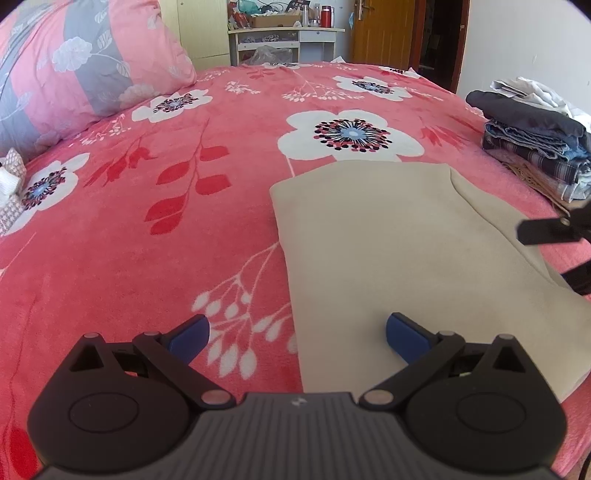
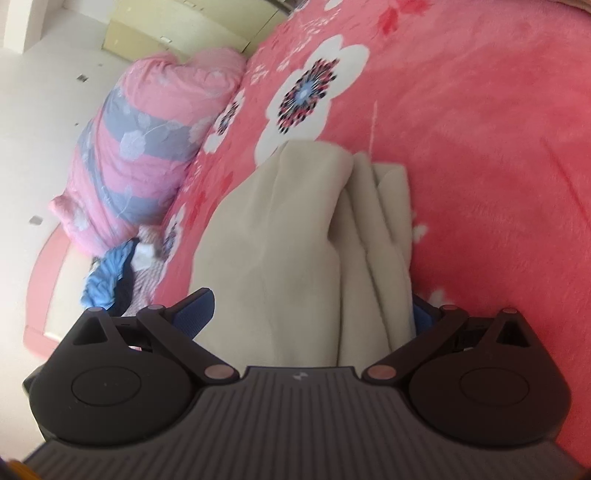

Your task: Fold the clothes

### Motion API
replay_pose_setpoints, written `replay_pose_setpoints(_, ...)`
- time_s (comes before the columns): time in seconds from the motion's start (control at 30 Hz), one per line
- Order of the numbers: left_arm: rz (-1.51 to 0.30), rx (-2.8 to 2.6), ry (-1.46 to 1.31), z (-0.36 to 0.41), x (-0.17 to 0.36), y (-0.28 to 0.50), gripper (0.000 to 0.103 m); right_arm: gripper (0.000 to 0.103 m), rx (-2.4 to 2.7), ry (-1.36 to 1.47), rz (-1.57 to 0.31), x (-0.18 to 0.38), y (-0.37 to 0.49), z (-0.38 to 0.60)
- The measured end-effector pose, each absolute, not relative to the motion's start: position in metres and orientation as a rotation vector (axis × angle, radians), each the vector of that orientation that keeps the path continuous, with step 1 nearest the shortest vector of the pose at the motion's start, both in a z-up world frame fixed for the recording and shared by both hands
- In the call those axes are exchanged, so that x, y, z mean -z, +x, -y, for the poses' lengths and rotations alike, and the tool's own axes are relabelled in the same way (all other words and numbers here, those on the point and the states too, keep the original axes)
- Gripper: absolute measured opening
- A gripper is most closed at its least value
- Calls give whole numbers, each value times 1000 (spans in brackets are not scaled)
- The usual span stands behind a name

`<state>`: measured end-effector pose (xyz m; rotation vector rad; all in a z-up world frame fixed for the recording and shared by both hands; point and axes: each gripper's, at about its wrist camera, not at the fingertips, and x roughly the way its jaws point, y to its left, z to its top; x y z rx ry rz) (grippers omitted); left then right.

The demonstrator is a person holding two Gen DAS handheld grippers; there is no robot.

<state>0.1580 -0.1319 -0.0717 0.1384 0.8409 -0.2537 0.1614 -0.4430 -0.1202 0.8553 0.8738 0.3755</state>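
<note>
A beige garment lies folded flat on the pink floral bedspread. My left gripper hovers open over its near left edge, one blue pad over the bedspread and the other over the cloth. My right gripper reaches in at the garment's right side. In the right wrist view the beige garment shows several stacked layers running between the wide-apart fingers of my right gripper. That gripper is open, and the cloth partly hides the right blue pad.
A stack of folded dark and denim clothes sits at the bed's right edge. A pink and grey floral quilt lies at the head. Small clothes lie beside it. A cluttered desk and a wooden door stand beyond the bed.
</note>
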Motion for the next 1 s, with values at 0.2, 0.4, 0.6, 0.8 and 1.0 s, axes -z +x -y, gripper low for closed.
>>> replay_pose_setpoints(0.2, -841, 252, 147, 134, 72, 158, 103, 102, -468, 857, -919, 120, 142, 444)
replay_pose_setpoints(0.4, -840, 249, 152, 136, 72, 158, 103, 102, -495, 886, -942, 122, 145, 448)
replay_pose_setpoints(0.6, -865, 347, 79, 123, 72, 162, 102, 103, -564, 957, -928, 129, 165, 451)
replay_pose_setpoints(0.8, -1062, 670, -217, 91, 92, 188, 90, 100, -639, 969, -911, 132, 165, 458)
replay_pose_setpoints(1.0, -1108, 708, -225, 110, 104, 206, 95, 99, -684, 962, -902, 134, 173, 458)
